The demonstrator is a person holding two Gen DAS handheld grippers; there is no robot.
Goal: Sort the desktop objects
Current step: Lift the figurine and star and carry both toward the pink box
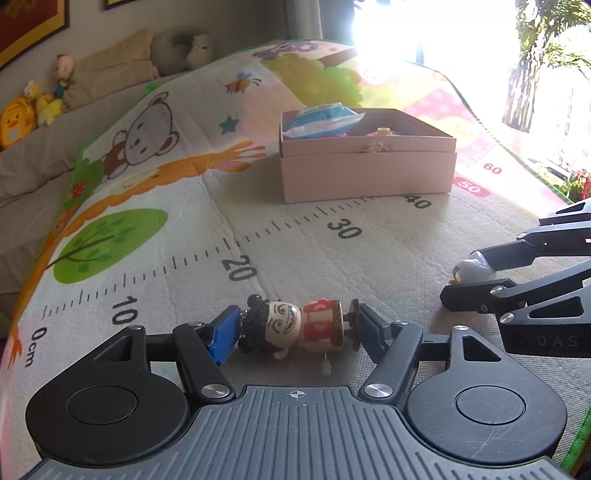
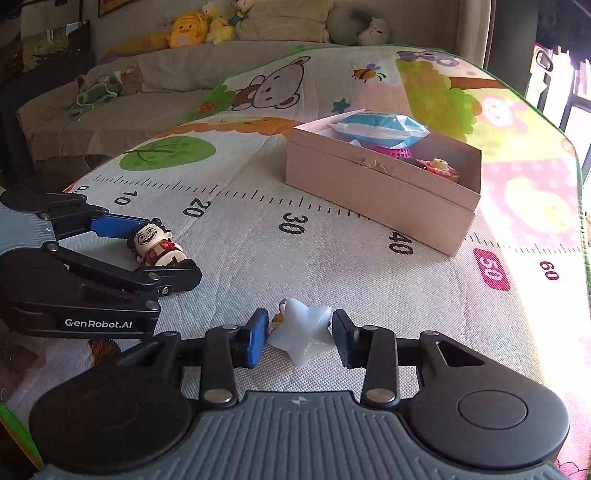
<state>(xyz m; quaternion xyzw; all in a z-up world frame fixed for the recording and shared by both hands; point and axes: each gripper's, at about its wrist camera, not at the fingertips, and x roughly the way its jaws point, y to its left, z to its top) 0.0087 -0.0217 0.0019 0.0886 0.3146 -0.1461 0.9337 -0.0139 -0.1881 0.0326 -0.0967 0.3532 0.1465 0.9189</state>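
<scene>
A wind-up doll (image 1: 295, 326) with black hair and a red and cream body lies on its side on the play mat. My left gripper (image 1: 295, 332) is shut on the doll, one finger at its head and one at its base; it also shows in the right wrist view (image 2: 159, 247). A white star toy (image 2: 304, 332) lies on the mat between the fingers of my right gripper (image 2: 300, 338), which touch its sides. In the left wrist view the star (image 1: 471, 271) sits between the right gripper's fingers (image 1: 480, 278). A pink open box (image 1: 369, 173) stands behind, holding a blue and white boat (image 1: 321, 120).
The play mat (image 2: 258, 258) has a printed ruler and cartoon animals. The box (image 2: 380, 192) also holds a pink item and a small spinning top (image 2: 437, 166). Plush toys (image 2: 199, 26) and cushions line the sofa behind. The mat's right edge (image 2: 580, 221) is near a bright window.
</scene>
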